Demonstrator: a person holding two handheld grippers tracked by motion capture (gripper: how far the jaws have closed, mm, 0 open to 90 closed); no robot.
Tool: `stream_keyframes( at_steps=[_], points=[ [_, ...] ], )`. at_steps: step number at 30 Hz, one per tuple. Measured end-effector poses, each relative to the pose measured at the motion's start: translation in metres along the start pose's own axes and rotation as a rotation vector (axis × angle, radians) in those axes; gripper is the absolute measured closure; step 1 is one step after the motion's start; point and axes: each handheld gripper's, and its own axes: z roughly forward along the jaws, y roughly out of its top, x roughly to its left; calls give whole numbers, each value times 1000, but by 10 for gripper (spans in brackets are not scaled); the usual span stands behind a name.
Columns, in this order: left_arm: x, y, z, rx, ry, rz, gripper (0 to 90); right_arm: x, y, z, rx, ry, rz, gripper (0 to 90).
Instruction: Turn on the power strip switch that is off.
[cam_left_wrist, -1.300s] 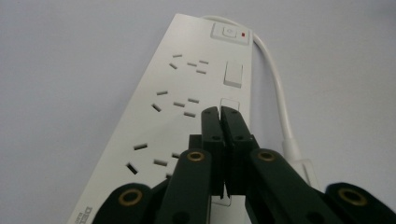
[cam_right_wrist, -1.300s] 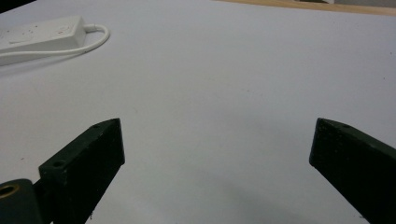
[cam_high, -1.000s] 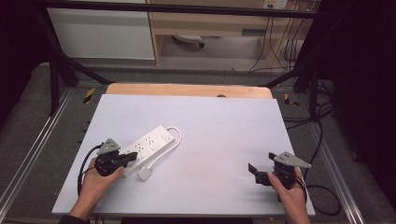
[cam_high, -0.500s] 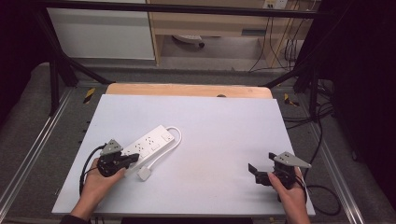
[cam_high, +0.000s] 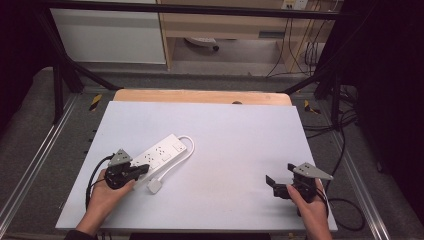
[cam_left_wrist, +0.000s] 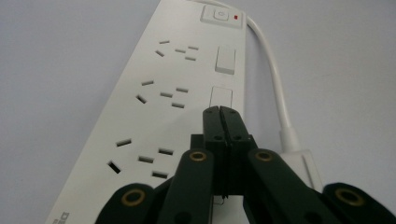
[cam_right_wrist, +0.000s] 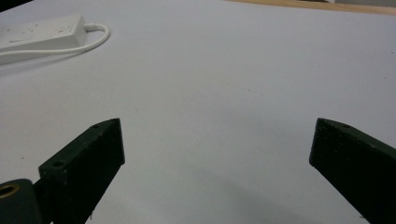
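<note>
Not much has moved over the last second, honestly. The left gripper (cam_high: 142, 170) sat right at the near end of the power strip (cam_high: 161, 152) a moment ago and it sits there now, maybe nudged a hair lower between the earlier looks, nothing more. Its jaws are pressed fully together with nothing between them, and in the left gripper view the closed tip hangs over the strip's face, right by the small white rocker switches (cam_left_wrist: 224, 59) next to the sockets. Whether the tip actually touches the plastic I can't tell from here.

The power strip lies at about 9 o'clock on the white table (cam_high: 240, 130), angled so its far end points toward 1 o'clock. Its cord loops off that far end and comes back down to the plug (cam_high: 155, 186), which rests on the table just beside the left gripper, toward 5 o'clock of it.

The right gripper (cam_high: 274, 184) is way over at 4 o'clock, well apart from everything, jaws spread wide with bare table between them. It hasn't budged either.

My read: closed jaws over a switch looks like a poke, not a grab, so the left one seems lined up to press a rocker. The stillness suggests careful aiming.
</note>
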Motion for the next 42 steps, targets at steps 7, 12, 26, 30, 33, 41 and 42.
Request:
stream_keyframes(
  at_steps=[7, 12, 26, 30, 33, 41, 42],
  points=[
    [0, 0, 0, -1, -2, -2, 900, 0, 0, 0, -3, -1, -3, 37],
    [0, 0, 1, -3, -8, -5, 900, 0, 0, 0, -2, -2, -2, 37],
    [3, -1, -2, 4, 1, -15, 900, 0, 0, -1, -2, -2, -3, 37],
    [4, -1, -2, 3, -4, -24, 900, 0, 0, 0, -1, -2, -4, 37],
    [3, -1, -1, 5, 0, -21, 900, 0, 0, 0, 0, -2, -4, 37],
    [3, -1, 1, 19, -1, -16, 900, 0, 0, 0, 0, -2, -4, 37],
    [2, -1, 1, 17, -3, -17, 900, 0, 0, -1, -1, -2, -3, 37]
  ],
)
